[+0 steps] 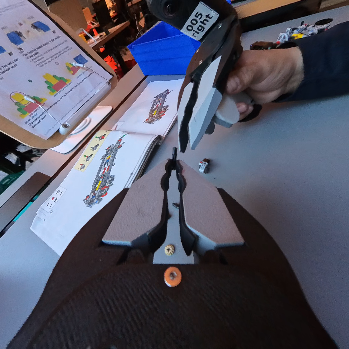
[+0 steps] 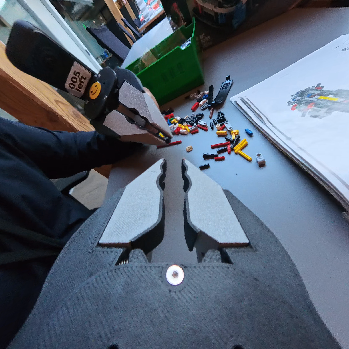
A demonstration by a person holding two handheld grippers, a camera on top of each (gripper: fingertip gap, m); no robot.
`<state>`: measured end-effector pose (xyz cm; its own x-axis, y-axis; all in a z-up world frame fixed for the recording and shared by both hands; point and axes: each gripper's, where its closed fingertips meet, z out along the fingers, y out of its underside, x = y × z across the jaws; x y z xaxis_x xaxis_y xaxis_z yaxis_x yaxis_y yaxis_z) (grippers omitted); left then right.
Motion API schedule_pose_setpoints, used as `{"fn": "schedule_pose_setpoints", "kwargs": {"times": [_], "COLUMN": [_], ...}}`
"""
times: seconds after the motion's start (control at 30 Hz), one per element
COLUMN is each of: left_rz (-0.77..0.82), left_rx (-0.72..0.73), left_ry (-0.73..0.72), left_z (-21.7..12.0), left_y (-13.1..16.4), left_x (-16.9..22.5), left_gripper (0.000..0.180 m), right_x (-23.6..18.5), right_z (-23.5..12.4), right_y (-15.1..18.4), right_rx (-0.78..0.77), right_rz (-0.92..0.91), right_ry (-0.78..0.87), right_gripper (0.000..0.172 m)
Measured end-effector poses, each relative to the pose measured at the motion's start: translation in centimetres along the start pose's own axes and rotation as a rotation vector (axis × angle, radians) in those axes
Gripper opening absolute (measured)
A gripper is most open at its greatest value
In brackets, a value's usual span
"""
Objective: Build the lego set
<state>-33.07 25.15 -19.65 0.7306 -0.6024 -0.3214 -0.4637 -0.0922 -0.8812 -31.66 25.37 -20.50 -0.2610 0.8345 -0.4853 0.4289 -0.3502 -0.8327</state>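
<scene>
Left wrist view: left gripper jaws clamped on a small black pin, pin tip sticking out past the fingertips. Right gripper comes in from the upper right, held by a hand in a dark sleeve, its tips just beside the pin's far end, not touching as far as I can tell; jaws slightly apart. Open instruction booklet lies left of the tips on the grey bench. Small grey-and-brown brick piece on the bench just right of the tips. Tan gear and another black pin show through the gap between the fingers. Blue bin far centre; a printed sheet on a stand far left; a partly built model far right.

Right wrist view: right gripper jaws apart, nothing between them, only bare bench below. Left gripper to the upper left, black pin end visible at its clamped tips. Red axle on the bench just beside those tips. Tan gear near, beyond the right gripper's tips. Scatter of red, yellow, black pieces farther right; green bin far; booklet at right.
</scene>
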Motion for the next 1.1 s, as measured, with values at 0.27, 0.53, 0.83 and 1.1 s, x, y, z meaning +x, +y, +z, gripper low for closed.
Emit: {"fn": "schedule_pose_setpoints", "kwargs": {"times": [0.27,0.53,0.83,1.1], "left_rz": [-0.018,-0.122,-0.133,-0.002], "left_rx": [-0.039,0.0,-0.022,-0.042], "left_ry": [-0.036,0.036,0.027,-0.007], "left_z": [-1.4,-1.1,-0.9,-0.7], "left_y": [1.1,1.8,2.2,2.0], "left_x": [-1.4,-1.2,-1.3,-0.6], "left_gripper": [0.001,0.002,0.002,0.002], "right_x": [2.5,-0.3,-0.6,-0.5], "right_z": [-0.1,-1.0,-0.2,0.6], "right_y": [0.6,-0.8,0.0,1.0], "right_rx": [0.002,0.17,0.113,0.04], "right_rz": [-0.139,-0.293,-0.306,-0.343], "right_ry": [0.162,0.045,0.045,0.072], "right_gripper": [0.018,0.018,0.015,0.0]}}
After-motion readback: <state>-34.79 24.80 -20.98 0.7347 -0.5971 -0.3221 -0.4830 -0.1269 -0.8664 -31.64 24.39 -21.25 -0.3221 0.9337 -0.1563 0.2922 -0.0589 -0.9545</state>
